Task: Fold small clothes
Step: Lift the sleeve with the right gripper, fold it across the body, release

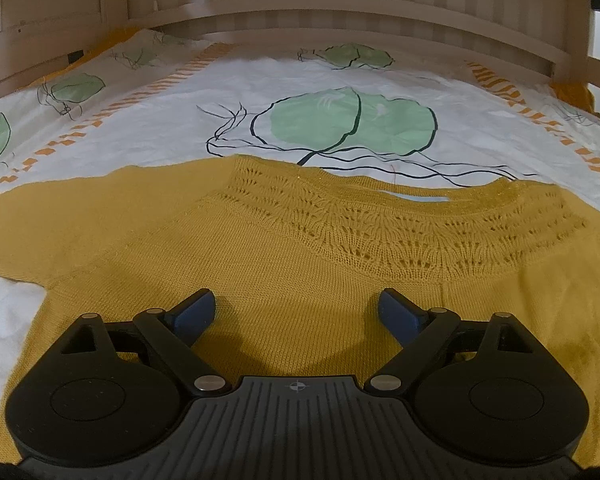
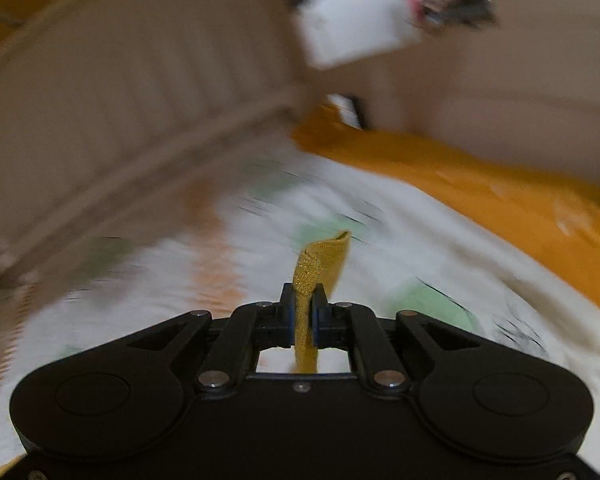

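right gripper (image 2: 304,300) pinching a strip of the mustard knit sweater (image 1: 300,248), left gripper (image 1: 296,312) spread wide just above it

Bedsheet (image 2: 380,248) and headboard (image 2: 140,120) motion-blurred

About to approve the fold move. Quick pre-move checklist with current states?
1. Right gripper jaws clamped on a strip of the mustard-yellow knitted sweater: ok.
2. Which part of the sweater that strip is: cannot tell.
3. Left gripper jaws wide open, nothing between them: ok.
4. Sweater body lying flat on the white leaf-print bedsheet, lace-knit collar on the far side: ok.
5. Right view sharp enough to judge clearance: not ok, blurred.
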The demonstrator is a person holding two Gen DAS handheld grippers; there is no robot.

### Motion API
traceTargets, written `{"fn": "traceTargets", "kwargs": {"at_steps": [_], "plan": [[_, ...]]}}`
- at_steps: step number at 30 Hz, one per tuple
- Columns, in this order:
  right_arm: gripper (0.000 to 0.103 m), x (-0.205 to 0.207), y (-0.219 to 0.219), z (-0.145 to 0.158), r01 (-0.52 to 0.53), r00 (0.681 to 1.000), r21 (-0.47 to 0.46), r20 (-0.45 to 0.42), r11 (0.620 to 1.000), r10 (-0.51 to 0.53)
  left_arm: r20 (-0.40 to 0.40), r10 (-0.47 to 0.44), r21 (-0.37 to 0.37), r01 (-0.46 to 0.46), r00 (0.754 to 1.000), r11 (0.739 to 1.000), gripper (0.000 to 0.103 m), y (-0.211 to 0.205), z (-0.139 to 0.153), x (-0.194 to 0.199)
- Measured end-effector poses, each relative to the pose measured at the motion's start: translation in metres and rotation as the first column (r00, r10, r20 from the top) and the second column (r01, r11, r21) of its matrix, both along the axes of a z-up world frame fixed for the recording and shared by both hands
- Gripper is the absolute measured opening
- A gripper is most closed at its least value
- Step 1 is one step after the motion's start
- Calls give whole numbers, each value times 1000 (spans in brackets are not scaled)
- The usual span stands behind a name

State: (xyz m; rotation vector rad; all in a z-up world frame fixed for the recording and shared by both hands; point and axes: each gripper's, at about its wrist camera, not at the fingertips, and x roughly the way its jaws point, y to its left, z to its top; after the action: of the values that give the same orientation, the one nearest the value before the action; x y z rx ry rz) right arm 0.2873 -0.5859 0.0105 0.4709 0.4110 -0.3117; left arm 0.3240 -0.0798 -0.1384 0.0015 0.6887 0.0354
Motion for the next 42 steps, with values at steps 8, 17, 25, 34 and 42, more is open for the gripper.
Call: {"fn": "traceTargets", "kwargs": {"at_steps": [8, 17, 25, 34, 42], "plan": [[14, 9, 135, 83, -314, 943, -11, 114, 950, 313, -102, -62, -44, 58, 993, 997, 84, 12, 13, 12], [14, 39, 315, 43, -582, 812, 24, 74, 813, 579, -192, -25, -325, -39, 981, 945, 73, 109, 41, -3], [15, 53, 419, -48, -671, 736, 44, -76, 740, 673, -236, 42, -387, -133, 971, 913, 72, 179, 43, -21], [53, 19, 416, -71, -702, 703, 122, -39, 702, 710, -245, -29, -424, -80, 969, 902, 72, 182, 53, -19], [54, -29, 354, -85, -604, 792, -22, -131, 797, 596, -259, -143, -435, 16, 955, 900, 72, 137, 52, 2]]}}
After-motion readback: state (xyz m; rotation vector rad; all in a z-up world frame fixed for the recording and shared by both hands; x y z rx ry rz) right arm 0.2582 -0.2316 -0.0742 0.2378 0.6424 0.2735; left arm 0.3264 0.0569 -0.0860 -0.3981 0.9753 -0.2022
